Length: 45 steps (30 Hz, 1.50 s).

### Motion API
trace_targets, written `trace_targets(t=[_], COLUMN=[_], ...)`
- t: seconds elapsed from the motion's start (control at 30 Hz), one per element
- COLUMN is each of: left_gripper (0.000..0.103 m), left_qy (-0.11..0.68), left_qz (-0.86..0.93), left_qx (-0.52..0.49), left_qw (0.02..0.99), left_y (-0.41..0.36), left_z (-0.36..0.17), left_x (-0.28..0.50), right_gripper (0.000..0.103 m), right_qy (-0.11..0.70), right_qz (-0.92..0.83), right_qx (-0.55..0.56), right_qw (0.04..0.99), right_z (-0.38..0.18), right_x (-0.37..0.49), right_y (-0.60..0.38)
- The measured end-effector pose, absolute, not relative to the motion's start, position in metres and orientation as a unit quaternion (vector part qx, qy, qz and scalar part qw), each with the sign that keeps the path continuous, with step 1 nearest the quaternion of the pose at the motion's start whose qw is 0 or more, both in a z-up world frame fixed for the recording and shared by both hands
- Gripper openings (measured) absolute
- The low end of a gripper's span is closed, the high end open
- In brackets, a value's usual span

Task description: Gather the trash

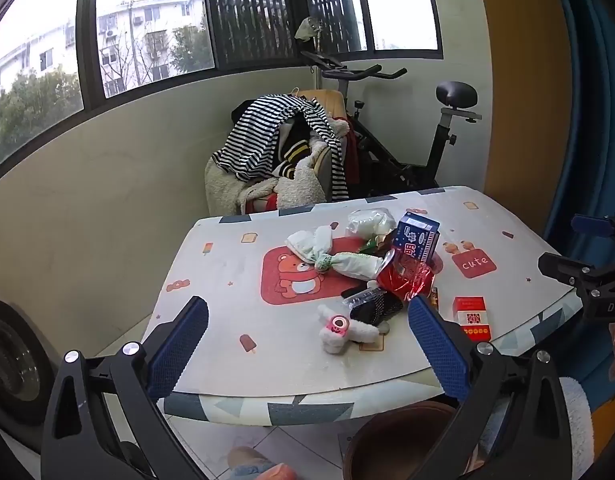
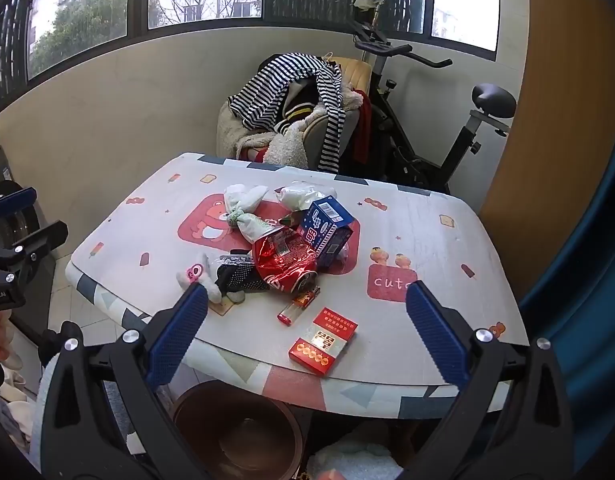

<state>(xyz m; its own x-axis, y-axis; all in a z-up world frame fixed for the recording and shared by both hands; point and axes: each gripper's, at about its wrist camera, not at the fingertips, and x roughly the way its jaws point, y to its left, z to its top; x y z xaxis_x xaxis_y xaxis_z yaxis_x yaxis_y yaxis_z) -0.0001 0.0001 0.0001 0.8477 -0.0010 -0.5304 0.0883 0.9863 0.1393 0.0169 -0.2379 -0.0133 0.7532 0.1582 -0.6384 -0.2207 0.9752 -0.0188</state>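
Observation:
A pile of litter lies mid-table: a crushed red can (image 2: pixel 285 264), a blue carton (image 2: pixel 327 232), a knotted white-green bag (image 2: pixel 243 208), a clear plastic bag (image 2: pixel 303 192), a black dotted item (image 2: pixel 237 276). The can (image 1: pixel 405 278) and carton (image 1: pixel 417 238) also show in the left wrist view. A red cigarette pack (image 2: pixel 325 340), a lighter (image 2: pixel 299 306) and a small pink-white plush (image 1: pixel 341 330) lie nearer the front edge. My left gripper (image 1: pixel 307 344) and right gripper (image 2: pixel 307 340) are both open and empty, held above the table's front edge. A brown bin (image 2: pixel 239 428) stands below the table.
The table (image 2: pixel 427 240) has a cartoon-print cover. Behind it stand a chair piled with striped clothes (image 2: pixel 295 108) and an exercise bike (image 2: pixel 447 120). A washing machine (image 1: pixel 11 356) is at the left. The right gripper shows at the right edge of the left wrist view (image 1: pixel 595 276).

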Motion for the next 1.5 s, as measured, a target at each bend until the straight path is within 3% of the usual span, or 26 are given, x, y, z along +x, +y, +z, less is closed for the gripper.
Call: trace_targets(t=[1.5], left_gripper=[0.098], left_qy=[0.270], left_qz=[-0.026], left_qx=[0.087], left_qw=[0.958], left_y=[-0.001], left_z=[0.007], left_x=[-0.005], right_gripper=[0.098], right_qy=[0.330], right_qz=[0.091], right_qx=[-0.053], right_qw=[0.938], right_z=[-0.008], right_x=[0.015], right_y=[-0.243])
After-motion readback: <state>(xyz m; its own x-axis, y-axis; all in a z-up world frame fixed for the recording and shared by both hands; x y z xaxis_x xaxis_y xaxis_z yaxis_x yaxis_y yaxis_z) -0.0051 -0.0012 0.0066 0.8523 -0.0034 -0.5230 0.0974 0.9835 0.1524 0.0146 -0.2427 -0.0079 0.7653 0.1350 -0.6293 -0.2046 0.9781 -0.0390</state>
